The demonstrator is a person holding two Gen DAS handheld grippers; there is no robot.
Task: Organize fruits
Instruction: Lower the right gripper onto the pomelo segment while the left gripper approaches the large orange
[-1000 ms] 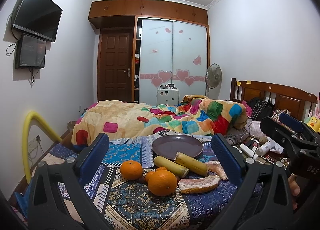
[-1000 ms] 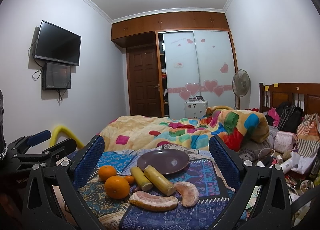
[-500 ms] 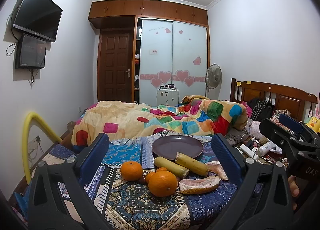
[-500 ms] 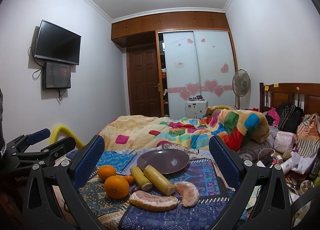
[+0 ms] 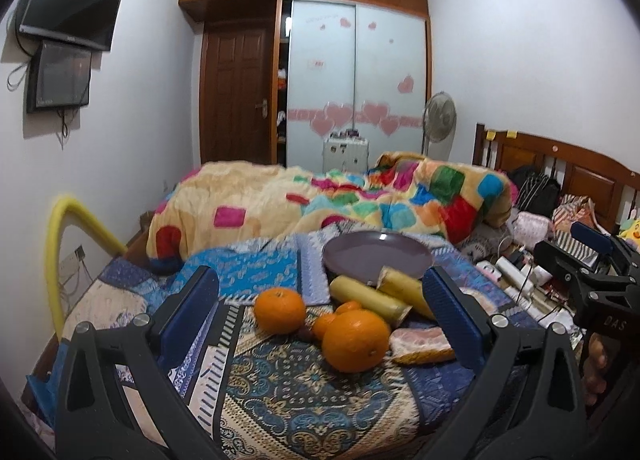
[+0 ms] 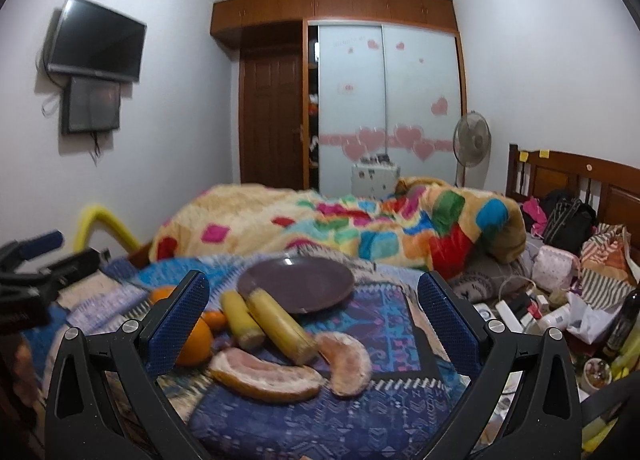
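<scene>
Fruit lies on a patterned blue cloth (image 5: 280, 392) on the bed. In the left wrist view a large orange (image 5: 355, 340), a second orange (image 5: 279, 310) and a small one (image 5: 325, 326) sit before two yellow cane pieces (image 5: 370, 297) and an empty purple plate (image 5: 378, 256). My left gripper (image 5: 320, 316) is open, just short of the oranges. In the right wrist view two peeled pomelo segments (image 6: 266, 376) (image 6: 347, 358) lie in front of the cane pieces (image 6: 276, 324) and plate (image 6: 296, 284). My right gripper (image 6: 312, 324) is open above them.
A colourful duvet (image 5: 320, 203) is heaped behind the plate. Clutter of bottles, bags and cables (image 6: 552, 300) fills the right side by the wooden headboard (image 6: 580, 179). A yellow foam tube (image 5: 60, 244) arches at the left bed edge.
Both grippers have moved forward and down toward the fruit, which now looks larger and closer. Both stay open; the fruit has not moved.
</scene>
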